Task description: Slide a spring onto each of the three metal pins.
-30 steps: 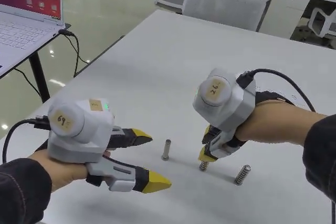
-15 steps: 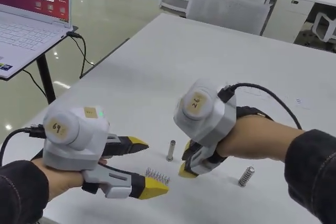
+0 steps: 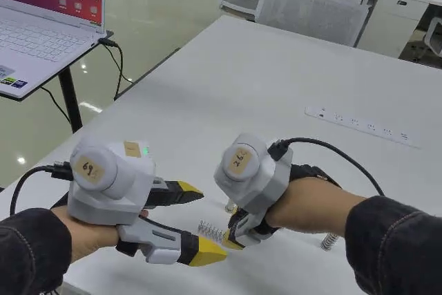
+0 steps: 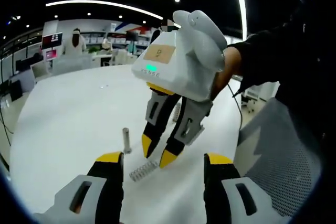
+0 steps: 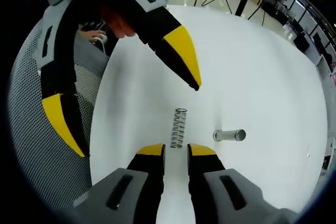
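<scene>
A white tabletop (image 3: 262,81) runs away from me in the head view, with an open laptop (image 3: 41,25) on a stand at the upper left, a grey chair (image 3: 304,8) at the top edge and a white power strip (image 3: 359,124) at mid right. My left claw (image 3: 200,222) sits at the lower left, spread wide with nothing in it. My right claw (image 3: 231,238) points down at lower centre, its yellow tips right at one end of a spring (image 3: 210,231) lying flat on the tabletop. A metal pin (image 3: 230,206) peeks out just behind that claw. A second spring (image 3: 330,241) shows under my right wrist at the lower right; I cannot tell whether it sits on a pin.

In the left gripper view, my left claw (image 4: 165,158) gapes wide and empty at the bottom. My right claw (image 4: 157,152) hangs in the centre, tips slightly parted just above the spring (image 4: 143,170). The pin (image 4: 126,140) stands upright to their left.

In the right gripper view, my right claw (image 5: 177,150) is open by a narrow gap and grips nothing. The spring (image 5: 179,127) lies just ahead of that gap, in line with it. The pin (image 5: 229,135) is near, to the right. My left claw (image 5: 123,93) is spread wide across the upper left.
</scene>
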Demonstrator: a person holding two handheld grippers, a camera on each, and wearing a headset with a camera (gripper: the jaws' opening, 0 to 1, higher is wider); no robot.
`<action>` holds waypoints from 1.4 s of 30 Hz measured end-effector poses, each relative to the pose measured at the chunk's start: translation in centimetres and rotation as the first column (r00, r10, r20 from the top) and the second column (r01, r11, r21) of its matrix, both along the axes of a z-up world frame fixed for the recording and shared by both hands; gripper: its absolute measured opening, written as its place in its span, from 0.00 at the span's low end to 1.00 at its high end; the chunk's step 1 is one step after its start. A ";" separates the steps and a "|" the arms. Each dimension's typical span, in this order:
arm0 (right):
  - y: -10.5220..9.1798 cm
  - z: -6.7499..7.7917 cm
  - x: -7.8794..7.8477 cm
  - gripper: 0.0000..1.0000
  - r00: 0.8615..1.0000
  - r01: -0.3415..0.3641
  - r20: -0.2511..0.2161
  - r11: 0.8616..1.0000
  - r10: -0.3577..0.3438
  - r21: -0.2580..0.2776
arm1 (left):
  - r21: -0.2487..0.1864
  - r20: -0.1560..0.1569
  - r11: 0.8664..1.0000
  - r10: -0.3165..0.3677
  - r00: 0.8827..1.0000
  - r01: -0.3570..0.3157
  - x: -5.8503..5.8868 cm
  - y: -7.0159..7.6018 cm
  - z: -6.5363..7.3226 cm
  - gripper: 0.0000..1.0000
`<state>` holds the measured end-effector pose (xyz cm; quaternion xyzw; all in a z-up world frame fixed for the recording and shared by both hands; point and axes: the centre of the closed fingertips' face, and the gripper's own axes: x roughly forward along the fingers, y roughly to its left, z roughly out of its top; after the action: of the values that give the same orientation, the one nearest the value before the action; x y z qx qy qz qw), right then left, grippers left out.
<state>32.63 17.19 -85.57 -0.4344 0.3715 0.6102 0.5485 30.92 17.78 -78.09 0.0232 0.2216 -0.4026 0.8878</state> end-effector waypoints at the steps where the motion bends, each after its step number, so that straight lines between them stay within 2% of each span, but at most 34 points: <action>1: 0.0 -0.1 0.1 0.14 1.000 0.001 0.003 1.000 -0.001 0.000 | 0.000 -0.001 1.000 -0.001 1.000 0.001 0.0 0.0 0.0 0.57; 10: 0.1 -0.9 0.0 0.12 1.000 -0.002 -0.001 1.000 0.002 -0.021 | 0.003 -0.007 1.000 0.000 1.000 0.000 0.0 -0.1 -0.1 0.56; 13: -0.2 -1.1 0.0 0.09 1.000 -0.004 0.001 1.000 0.004 -0.028 | 0.002 -0.009 1.000 0.001 1.000 -0.001 0.0 -0.1 -0.2 0.56; 18: -0.1 -0.9 0.1 0.08 1.000 0.016 0.003 1.000 -0.016 -0.014 | 0.001 -0.009 1.000 0.005 1.000 -0.005 0.1 -0.1 -0.1 0.55; 32: -2.2 2.7 -1.5 0.07 1.000 0.022 0.013 1.000 -0.023 0.010 | 0.001 -0.010 0.999 -0.037 0.999 0.037 -0.4 -1.1 -0.1 0.51; 40: -3.3 4.6 -2.0 0.07 0.998 0.063 0.027 0.998 -0.064 0.027 | 0.024 -0.003 0.995 -0.095 0.995 0.095 -1.1 -2.3 -0.2 0.49; 42: -3.4 5.0 -2.5 0.07 0.997 0.074 0.007 0.997 -0.074 0.033 | 0.041 0.013 0.993 -0.113 0.994 0.112 -1.3 -2.7 -0.3 0.47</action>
<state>30.10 13.78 -80.53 -0.4138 0.3749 0.5938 0.5793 29.57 15.05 -78.34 0.0564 0.2209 -0.4474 0.8648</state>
